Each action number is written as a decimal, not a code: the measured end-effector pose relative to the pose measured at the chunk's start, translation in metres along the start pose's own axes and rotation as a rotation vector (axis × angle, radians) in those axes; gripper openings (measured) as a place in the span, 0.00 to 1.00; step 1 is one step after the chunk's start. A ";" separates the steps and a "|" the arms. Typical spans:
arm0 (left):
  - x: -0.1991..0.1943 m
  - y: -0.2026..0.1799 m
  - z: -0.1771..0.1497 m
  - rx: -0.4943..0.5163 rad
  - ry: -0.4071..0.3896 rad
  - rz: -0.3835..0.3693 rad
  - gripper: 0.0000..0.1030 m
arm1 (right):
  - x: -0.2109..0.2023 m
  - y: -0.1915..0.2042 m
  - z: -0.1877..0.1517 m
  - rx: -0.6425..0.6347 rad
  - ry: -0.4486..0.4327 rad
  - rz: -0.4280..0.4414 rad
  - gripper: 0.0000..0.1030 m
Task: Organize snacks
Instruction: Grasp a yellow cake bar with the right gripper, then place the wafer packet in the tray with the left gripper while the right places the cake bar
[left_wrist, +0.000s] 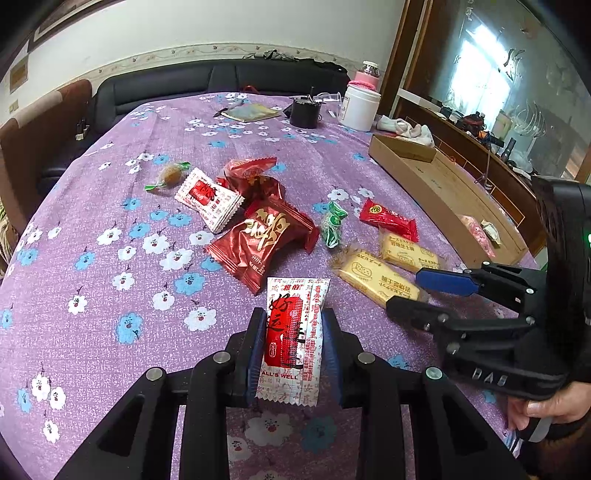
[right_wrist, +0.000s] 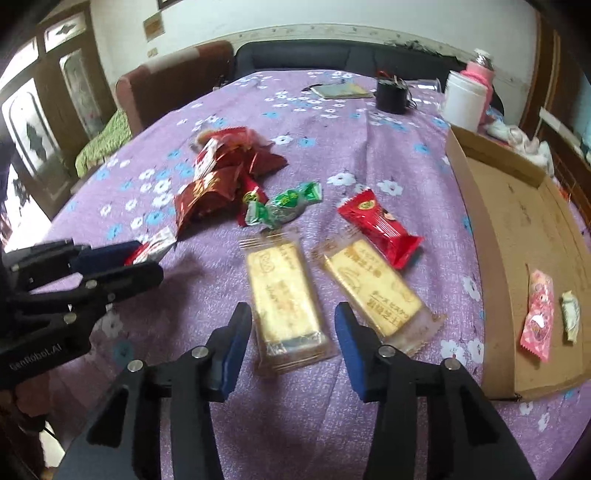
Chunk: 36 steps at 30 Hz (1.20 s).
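Left gripper (left_wrist: 293, 354) pinches white-red packet (left_wrist: 295, 332); right gripper (right_wrist: 293, 343) spread above biscuit pack (right_wrist: 284, 299), box (right_wrist: 517, 229) to its right.

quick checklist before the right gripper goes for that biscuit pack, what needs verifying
1. Left gripper has a firm hold on the white and red candy packet: ok, its fingers press both sides.
2. Right gripper wide enough: ok, it is open and empty.
3. Nearer biscuit pack lined up: ok, it lies between the fingers, ahead of them.
4. Second biscuit pack clear of the right finger: cannot tell, its corner lies very close.
5. Cardboard tray has room: ok, only two small packets inside.
6. Grippers apart from each other: ok.
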<state>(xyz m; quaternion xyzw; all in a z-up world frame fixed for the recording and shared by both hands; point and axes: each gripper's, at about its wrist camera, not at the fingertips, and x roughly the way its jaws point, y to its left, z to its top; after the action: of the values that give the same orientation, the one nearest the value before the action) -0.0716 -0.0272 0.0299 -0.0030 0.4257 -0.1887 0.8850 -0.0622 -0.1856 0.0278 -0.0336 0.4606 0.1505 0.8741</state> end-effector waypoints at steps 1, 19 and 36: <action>0.000 0.000 0.000 -0.001 0.000 0.001 0.30 | 0.001 0.003 0.000 -0.021 0.002 -0.011 0.44; -0.004 -0.005 0.004 0.007 -0.006 -0.002 0.30 | -0.023 -0.004 0.002 0.024 -0.072 0.083 0.33; -0.001 -0.040 0.020 0.071 -0.006 -0.003 0.30 | -0.046 -0.037 -0.003 0.110 -0.137 0.140 0.33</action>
<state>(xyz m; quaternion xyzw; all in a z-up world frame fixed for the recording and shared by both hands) -0.0706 -0.0671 0.0498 0.0274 0.4162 -0.2049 0.8855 -0.0782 -0.2325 0.0607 0.0572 0.4084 0.1874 0.8915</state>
